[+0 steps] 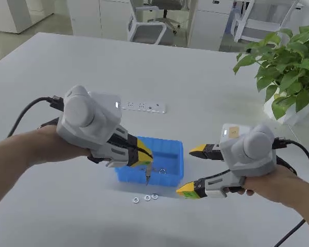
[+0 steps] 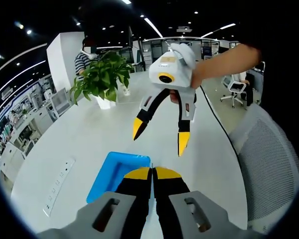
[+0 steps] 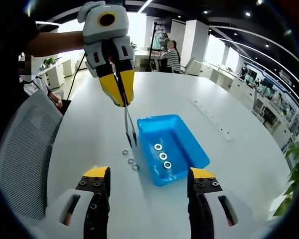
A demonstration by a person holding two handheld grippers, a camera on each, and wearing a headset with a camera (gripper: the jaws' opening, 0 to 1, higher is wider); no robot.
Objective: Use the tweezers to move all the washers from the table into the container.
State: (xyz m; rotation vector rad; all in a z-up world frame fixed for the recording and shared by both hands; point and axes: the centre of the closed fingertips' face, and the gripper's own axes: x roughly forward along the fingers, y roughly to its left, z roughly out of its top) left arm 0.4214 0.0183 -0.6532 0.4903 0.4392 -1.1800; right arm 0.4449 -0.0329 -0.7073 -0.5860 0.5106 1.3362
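My left gripper [image 1: 143, 154] is shut on thin metal tweezers [image 1: 148, 176] that point down at the near left rim of the blue container [image 1: 170, 149]. In the right gripper view the tweezers [image 3: 128, 122] hang from the left gripper [image 3: 120, 97], with their tips just above the table beside the container [image 3: 189, 149]. Three washers [image 3: 130, 161] lie in a short row on the table by that rim, and three more washers [image 3: 163, 156] lie inside. The loose washers [image 1: 147, 197] sit in front of the container. My right gripper [image 1: 193, 171] is open and holds nothing, at the container's right.
A white power strip [image 1: 142, 107] lies behind the container. A potted plant [image 1: 288, 67] stands at the table's far right. Office chairs and desks stand beyond the table's far edge. People sit in the background of both gripper views.
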